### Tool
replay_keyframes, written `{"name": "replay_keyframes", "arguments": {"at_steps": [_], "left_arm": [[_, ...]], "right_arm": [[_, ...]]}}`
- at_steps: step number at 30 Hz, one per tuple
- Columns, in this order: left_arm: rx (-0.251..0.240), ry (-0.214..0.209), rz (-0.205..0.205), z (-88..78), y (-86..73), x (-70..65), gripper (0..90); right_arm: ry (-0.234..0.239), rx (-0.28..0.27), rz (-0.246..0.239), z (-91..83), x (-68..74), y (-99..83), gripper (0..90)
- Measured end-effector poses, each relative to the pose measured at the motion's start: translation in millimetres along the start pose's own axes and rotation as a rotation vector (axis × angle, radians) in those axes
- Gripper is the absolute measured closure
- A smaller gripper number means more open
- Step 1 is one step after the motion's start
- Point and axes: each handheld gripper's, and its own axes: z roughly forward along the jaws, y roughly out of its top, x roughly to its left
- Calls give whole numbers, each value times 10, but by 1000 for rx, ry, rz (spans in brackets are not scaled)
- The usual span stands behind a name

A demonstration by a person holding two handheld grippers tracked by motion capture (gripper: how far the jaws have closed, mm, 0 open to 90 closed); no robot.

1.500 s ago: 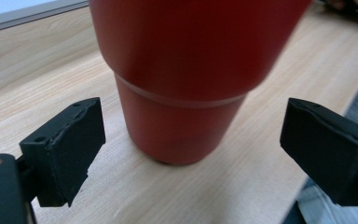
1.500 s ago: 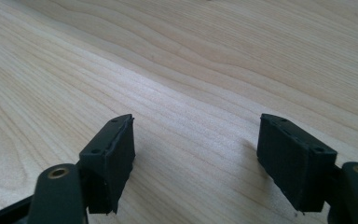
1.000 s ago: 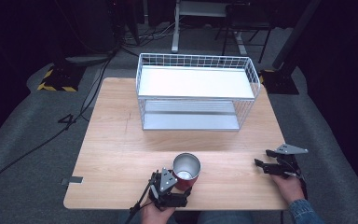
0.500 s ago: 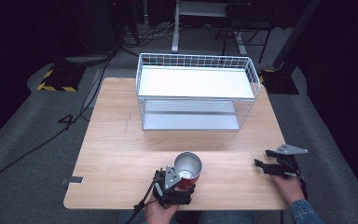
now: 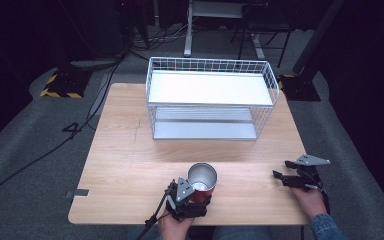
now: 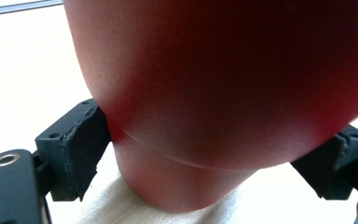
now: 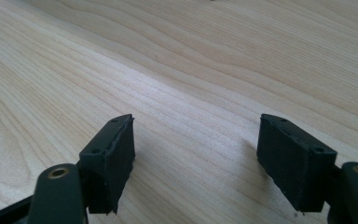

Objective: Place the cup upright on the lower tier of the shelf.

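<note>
High view: 1 red cup (image 5: 202,180) in left tool (image 5: 192,200), 1 wire rack (image 5: 210,97), right tool (image 5: 282,179) empty.

The table (image 5: 130,150) is light wood with a matt, fine grain. The cup (image 5: 202,179) is smooth, red outside, and its inside looks like shiny metal. The rack (image 5: 210,100) is white wire, perhaps coated metal, with flat matt shelves. The gripper pads (image 7: 116,154) are black, matt, slightly rough.

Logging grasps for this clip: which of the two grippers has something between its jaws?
The left gripper, at the table's near edge: its jaws press both sides of the red cup. The right gripper is open, with bare wooden table between its jaws.
</note>
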Motion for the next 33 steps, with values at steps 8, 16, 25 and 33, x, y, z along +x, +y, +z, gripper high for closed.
{"name": "replay_keyframes", "arguments": {"at_steps": [8,16,25,33], "left_arm": [[1,6,-6,26,23,-31,135],[-19,67,62,15,21,-107,164],[-23,88,95,0,12,-126,168],[-36,70,83,-28,28,-120,169]], "right_arm": [[2,1,0,0,0,0,282],[2,1,-1,-1,1,0,282],[3,0,-2,0,1,0,282],[4,0,-1,0,0,0,282]]}}
